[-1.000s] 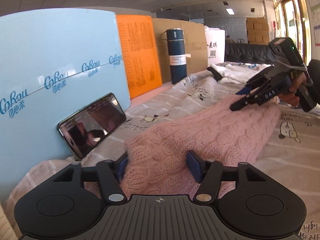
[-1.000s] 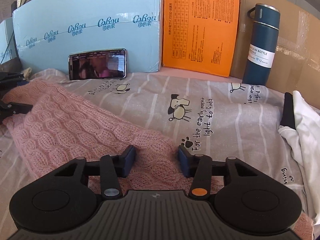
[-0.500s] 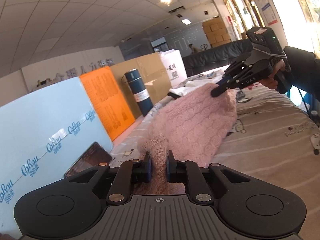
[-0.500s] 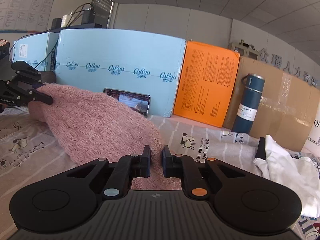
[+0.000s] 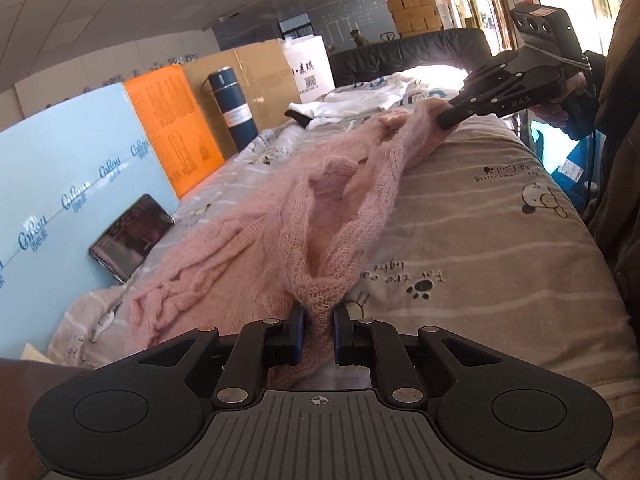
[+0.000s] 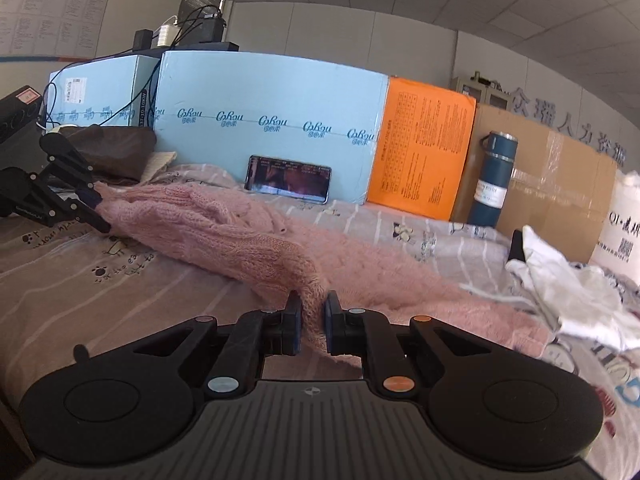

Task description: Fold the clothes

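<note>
While my left claw [image 5: 318, 322] pinches a bunched edge of the pink knitted sweater [image 5: 280, 216], my right claw [image 6: 311, 320] is pressed onto another part of the same edge, wool squeezed between its blue pads [image 6: 294, 330]. Seen from the left wrist, the right claw [image 5: 442, 120] sits at about 2 o'clock, its tips closed on the far end of the garment. Seen from the right wrist, the left claw [image 6: 94, 210] is at about 10 o'clock, gripping the other end.

Between the two claws the sweater [image 6: 248, 236] runs in a rumpled band across the bed, its held edge raised a little, the rest sagging onto the striped sheet with cartoon prints [image 5: 480, 220]. A loose, twisted part [image 5: 180, 292] trails off at about 9 o'clock in the left view.

Along the far side of the bed stand a light blue board [image 6: 264, 120], an orange board [image 6: 420, 148] and a brown cardboard box [image 6: 560, 184]. A phone [image 6: 289, 179] leans against the blue board, screen lit. A dark blue bottle [image 6: 494, 180] stands upright in front of the cardboard. White clothes [image 6: 572, 292] lie crumpled at about 3 o'clock in the right view, just beside the sweater's end.
</note>
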The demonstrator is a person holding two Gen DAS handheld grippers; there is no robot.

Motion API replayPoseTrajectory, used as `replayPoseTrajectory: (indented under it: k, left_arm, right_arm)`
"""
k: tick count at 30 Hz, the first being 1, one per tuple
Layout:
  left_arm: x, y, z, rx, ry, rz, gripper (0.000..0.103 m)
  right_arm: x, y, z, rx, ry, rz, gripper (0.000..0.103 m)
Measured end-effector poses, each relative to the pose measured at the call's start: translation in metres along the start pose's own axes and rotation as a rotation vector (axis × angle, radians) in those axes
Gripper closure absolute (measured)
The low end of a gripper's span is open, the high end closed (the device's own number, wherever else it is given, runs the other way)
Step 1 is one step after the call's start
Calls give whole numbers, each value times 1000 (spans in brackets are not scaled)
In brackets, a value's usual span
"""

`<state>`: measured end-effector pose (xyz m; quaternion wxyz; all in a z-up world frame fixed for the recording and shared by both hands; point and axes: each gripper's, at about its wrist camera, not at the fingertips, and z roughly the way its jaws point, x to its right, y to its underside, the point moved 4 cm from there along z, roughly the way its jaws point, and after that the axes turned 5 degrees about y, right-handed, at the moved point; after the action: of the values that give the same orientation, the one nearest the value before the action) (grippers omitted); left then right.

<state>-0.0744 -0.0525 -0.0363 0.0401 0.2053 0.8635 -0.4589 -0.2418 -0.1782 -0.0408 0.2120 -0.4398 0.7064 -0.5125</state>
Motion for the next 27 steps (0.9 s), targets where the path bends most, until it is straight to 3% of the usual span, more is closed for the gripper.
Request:
replayPoseTrajectory:
  k: [3, 4, 5, 7, 8, 10, 11, 14, 18, 20, 21, 22, 23, 24, 27]
  left_arm:
    - [3, 1, -7, 23, 20, -34, 86]
    - [4, 1, -10, 36, 28, -45, 83]
    - [4, 1, -12, 50, 35, -55, 81]
    - [3, -4, -19, 107, 54, -85, 73]
    - [3, -9, -20, 136, 56, -101, 70]
    - [2, -17, -19, 178, 27, -126, 53]
    - [1, -21, -16, 184, -5, -136, 49]
    - [3, -29, -8, 192, -88, -153, 45]
    - [13, -28, 6, 159, -100, -145, 40]
    - [12, -24, 9, 144, -114, -158, 39]
    - [11, -21, 11, 137, -122, -167, 39]
    - [9, -19, 13, 124, -125, -181, 38]
    - [7, -17, 16, 107, -124, -197, 38]
    - [4, -16, 18, 94, -124, -212, 38]
    - [1, -12, 22, 60, -126, -235, 37]
  right_arm:
    - [-3, 20, -6, -23, -53, 88, 89]
    - [-2, 22, -11, -5, -76, 124, 82]
    - [1, 23, -20, 32, -110, 174, 66]
    - [13, 16, -33, 126, -149, 265, 50]
    - [23, 10, -38, 185, -160, 325, 48]
    - [42, -4, -34, 249, -112, 425, 40]
    - [52, -11, -26, 247, -61, 469, 39]
    - [73, -22, 14, 124, 111, 559, 38]
    - [84, -13, 60, -89, 289, 591, 37]
    - [88, 2, 66, -133, 326, 616, 43]
    - [89, 9, 62, -112, 329, 623, 47]
    - [89, 15, 57, -102, 341, 628, 58]
    - [90, 20, 52, -101, 370, 629, 78]
    - [92, 22, 46, -93, 393, 635, 87]
    - [95, 25, 21, 9, 425, 659, 93]
